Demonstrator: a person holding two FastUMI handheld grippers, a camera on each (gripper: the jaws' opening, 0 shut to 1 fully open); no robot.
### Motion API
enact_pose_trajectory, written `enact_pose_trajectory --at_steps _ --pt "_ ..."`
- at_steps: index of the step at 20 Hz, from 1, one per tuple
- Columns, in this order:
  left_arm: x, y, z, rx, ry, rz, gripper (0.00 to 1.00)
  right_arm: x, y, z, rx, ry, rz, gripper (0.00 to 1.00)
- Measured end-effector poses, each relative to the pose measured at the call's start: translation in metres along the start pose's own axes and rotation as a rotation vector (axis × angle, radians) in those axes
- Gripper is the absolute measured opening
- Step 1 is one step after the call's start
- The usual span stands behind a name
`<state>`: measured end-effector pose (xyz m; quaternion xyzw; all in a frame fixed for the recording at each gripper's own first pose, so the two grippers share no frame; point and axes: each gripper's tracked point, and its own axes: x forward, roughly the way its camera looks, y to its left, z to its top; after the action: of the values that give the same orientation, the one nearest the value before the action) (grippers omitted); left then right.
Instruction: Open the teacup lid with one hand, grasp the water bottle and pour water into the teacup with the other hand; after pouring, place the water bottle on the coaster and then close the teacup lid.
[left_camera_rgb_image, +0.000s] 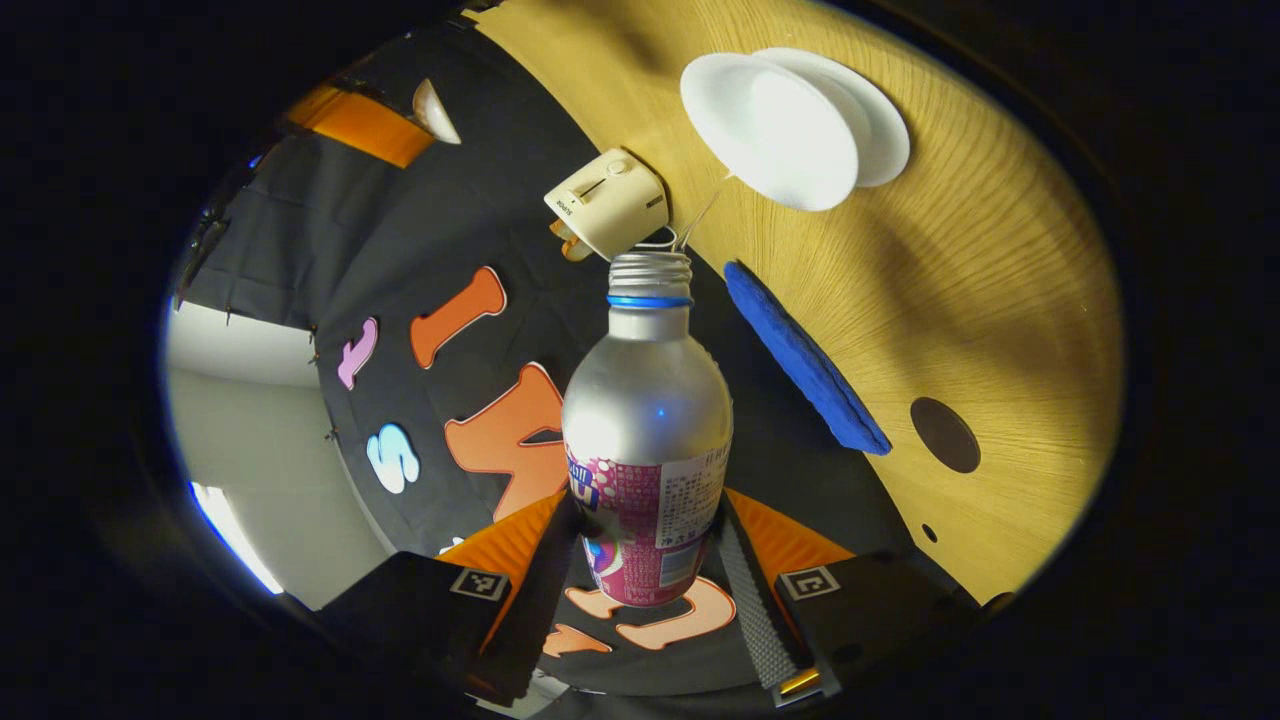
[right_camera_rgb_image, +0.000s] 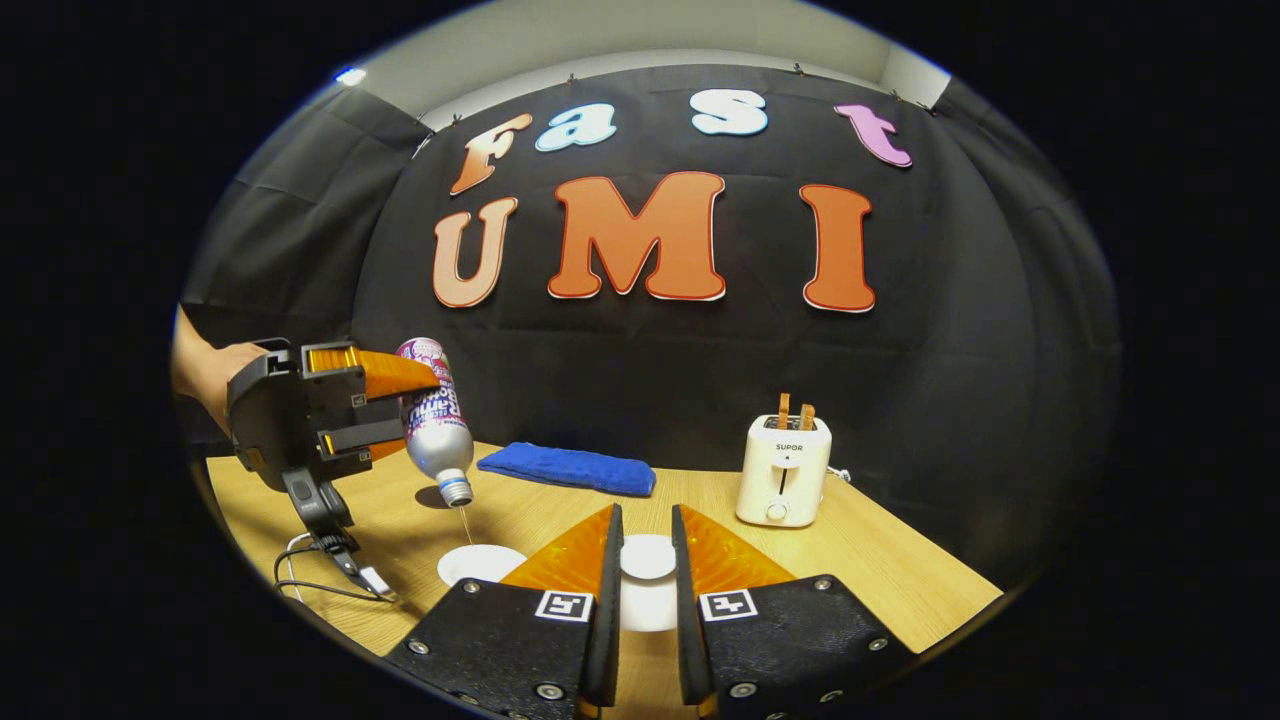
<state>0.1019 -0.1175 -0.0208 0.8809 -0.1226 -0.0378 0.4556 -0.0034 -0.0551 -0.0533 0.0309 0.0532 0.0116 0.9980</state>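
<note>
Silver and tipped mouth-down, the water bottle (right_camera_rgb_image: 437, 420) hangs above the counter (right_camera_rgb_image: 880, 570) near its left edge, clamped around its labelled body by the left tongs (left_camera_rgb_image: 645, 580), with a hand (right_camera_rgb_image: 205, 375) gripping them from behind. A thin stream of water falls from the open neck toward the white teacup (right_camera_rgb_image: 480, 563) below. In the left gripper view the same bottle (left_camera_rgb_image: 648, 440) points away along the fingers, and the white cup (left_camera_rgb_image: 775, 125) sits on the wooden counter (left_camera_rgb_image: 1000, 300) beyond it.

The right tongs (right_camera_rgb_image: 646, 570) sit low over the front edge, fingers close together on the white teacup lid (right_camera_rgb_image: 647, 556). A blue cloth (right_camera_rgb_image: 566, 467) lies along the back edge, a cream toaster (right_camera_rgb_image: 783, 470) stands toward the back right, and a dark round coaster (left_camera_rgb_image: 945, 435) rests apart from the cloth.
</note>
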Motion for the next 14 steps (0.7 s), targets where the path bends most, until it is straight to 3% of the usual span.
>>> enact_pose_trajectory --at_steps 1,2,3,4,5,11,12,14 --pt "0.0 0.0 0.002 0.005 -0.007 0.005 0.8 0.001 0.001 0.0 0.001 0.0 0.0 0.25" --pt "0.0 -0.001 0.005 0.007 -0.01 0.009 0.84 0.0 0.003 -0.001 -0.001 0.002 0.006 0.29" --pt "-0.001 -0.002 0.007 0.008 -0.013 0.013 0.83 0.001 0.003 -0.001 -0.001 0.001 0.005 0.25" --pt "-0.001 -0.002 0.008 0.009 -0.013 0.014 0.81 0.002 0.004 -0.002 -0.001 0.003 0.007 0.29" --pt "-0.002 -0.003 0.007 0.007 -0.012 0.013 0.83 0.002 0.005 -0.002 0.003 0.003 0.009 0.25" --pt "-0.004 -0.001 0.009 0.013 -0.012 0.03 0.87 0.004 0.012 -0.003 0.007 0.006 0.021 0.25" --pt "-0.004 -0.002 0.008 0.012 -0.01 0.027 0.8 0.005 0.014 -0.003 0.008 0.005 0.025 0.25" --pt "-0.006 -0.001 0.009 0.009 -0.012 0.029 0.83 0.006 0.017 -0.003 0.01 0.005 0.034 0.25"
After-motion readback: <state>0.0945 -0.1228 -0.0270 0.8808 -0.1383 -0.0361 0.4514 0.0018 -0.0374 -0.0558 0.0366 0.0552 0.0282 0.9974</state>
